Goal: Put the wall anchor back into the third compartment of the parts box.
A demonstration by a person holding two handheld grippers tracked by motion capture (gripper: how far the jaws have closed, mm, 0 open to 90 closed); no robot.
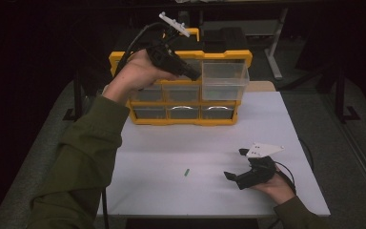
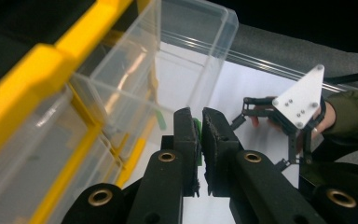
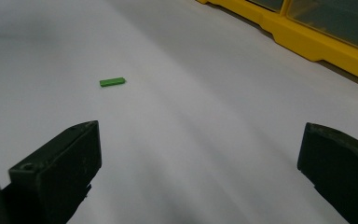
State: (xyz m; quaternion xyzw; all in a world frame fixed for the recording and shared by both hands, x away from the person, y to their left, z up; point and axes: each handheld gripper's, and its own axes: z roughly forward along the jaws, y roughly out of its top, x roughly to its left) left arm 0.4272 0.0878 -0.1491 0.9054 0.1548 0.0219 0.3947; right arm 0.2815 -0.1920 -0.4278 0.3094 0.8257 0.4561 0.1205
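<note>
Overhead, the left hand-held gripper hangs raised in front of a yellow-framed plastic organiser cabinet with clear drawers that stands at the far edge of the white tabletop. Its jaws are clenched on a small, flat green plastic piece, seen in the left gripper view as a thin green sliver pinched between the two black pads, just beside a clear plastic drawer pulled out from the cabinet's top row. A person's left hand, in an olive-green sleeve, carries the tool.

Nearer the person, the right hand-held gripper rests low over the tabletop at its right side, jaws spread wide and released, with nothing between them. A second small green rectangular plastic piece lies flat on the bare tabletop, well apart from the cabinet and to the left of that open tool; the right gripper view shows it ahead of the jaws, nearer the left one, with the cabinet's yellow base beyond at upper right.
</note>
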